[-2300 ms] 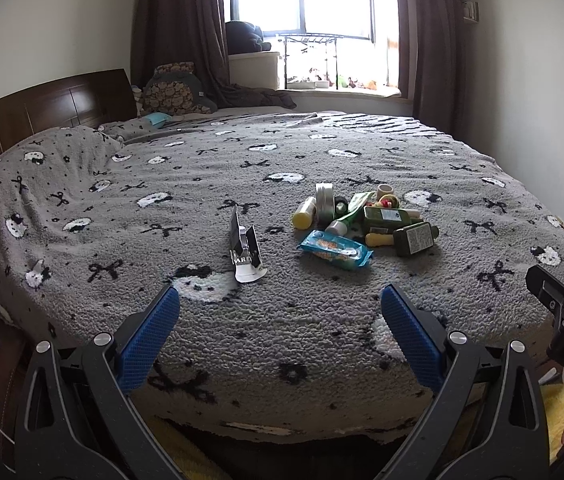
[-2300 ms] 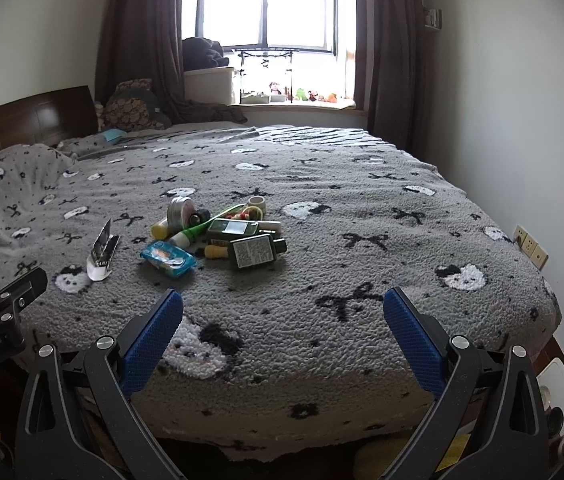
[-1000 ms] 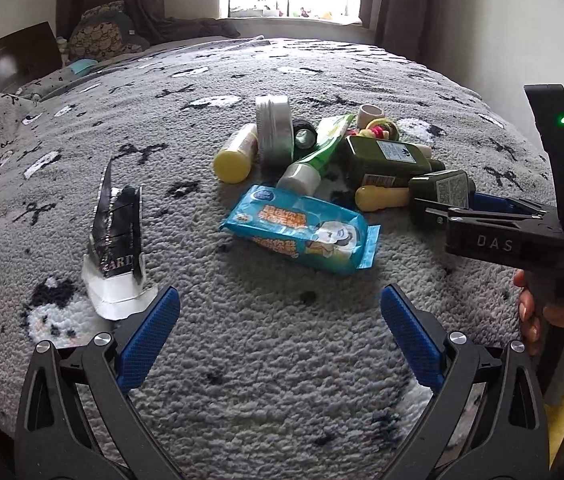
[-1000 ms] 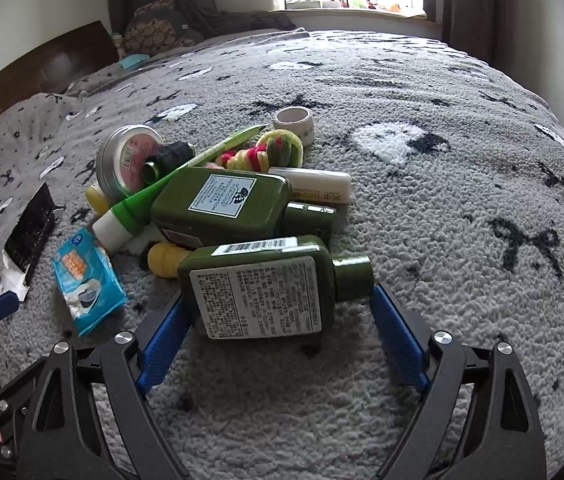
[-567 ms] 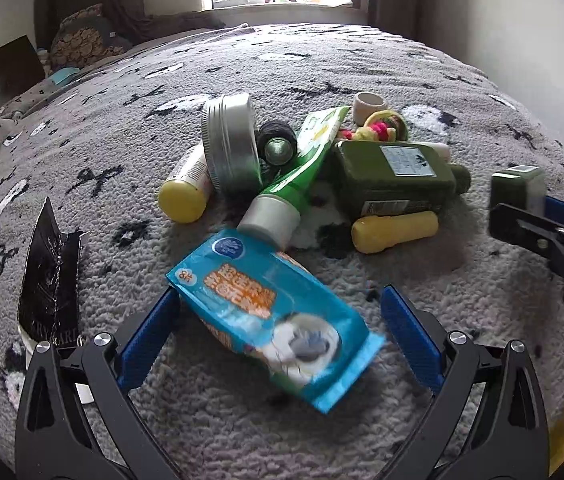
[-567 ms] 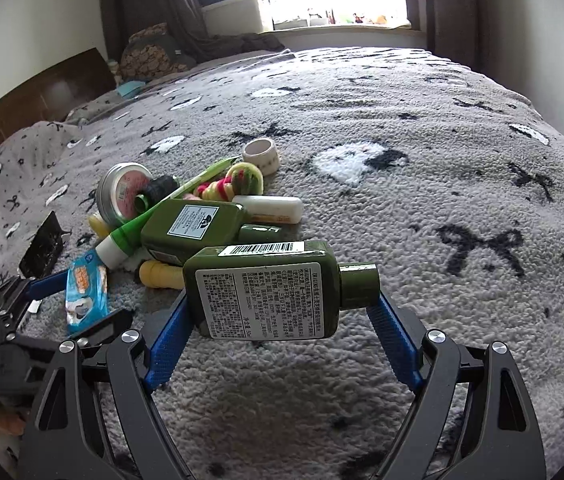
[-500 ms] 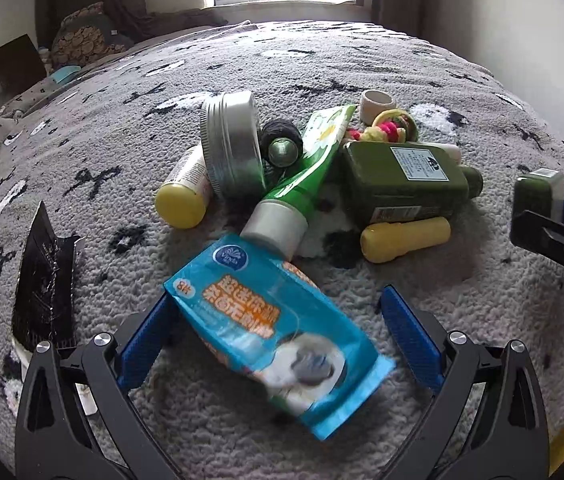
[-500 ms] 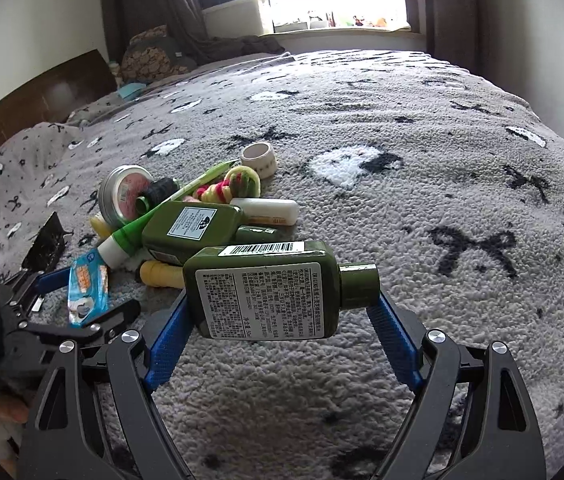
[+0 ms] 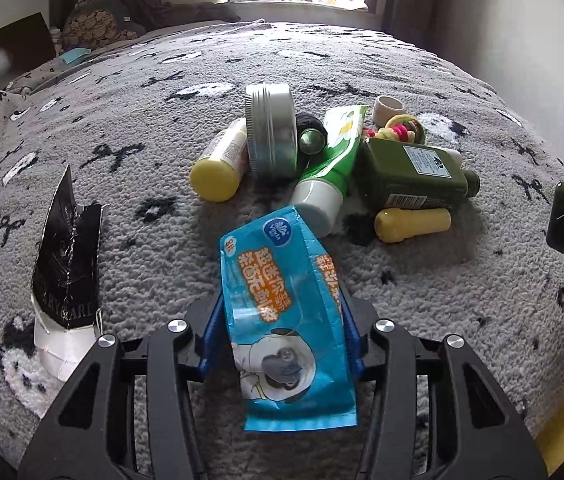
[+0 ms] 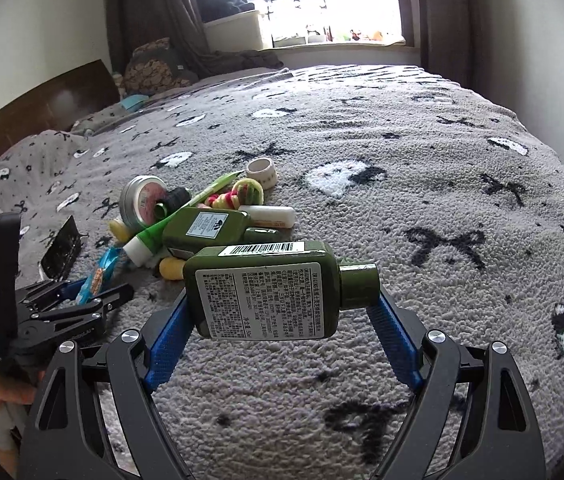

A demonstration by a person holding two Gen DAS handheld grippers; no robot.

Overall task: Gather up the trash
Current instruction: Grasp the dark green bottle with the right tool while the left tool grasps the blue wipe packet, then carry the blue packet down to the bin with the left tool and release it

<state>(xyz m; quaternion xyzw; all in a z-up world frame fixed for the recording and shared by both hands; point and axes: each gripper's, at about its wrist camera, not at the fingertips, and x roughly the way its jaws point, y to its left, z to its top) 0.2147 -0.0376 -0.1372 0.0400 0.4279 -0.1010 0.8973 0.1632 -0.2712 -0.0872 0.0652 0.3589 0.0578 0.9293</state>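
Step in hand: trash is being lifted from the grey blanket, one piece per gripper.
Left gripper: jaws are closing on the blue wrapper, which is pinched between the pads, just in front of the silver tin.
Right gripper: clamped lengthwise on the green bottle, held clear of the blanket, nearer the camera than the tin.
Next move: the wrapper's grip must be completed; then both pieces are probably to be carried to a bin, which is not in view.
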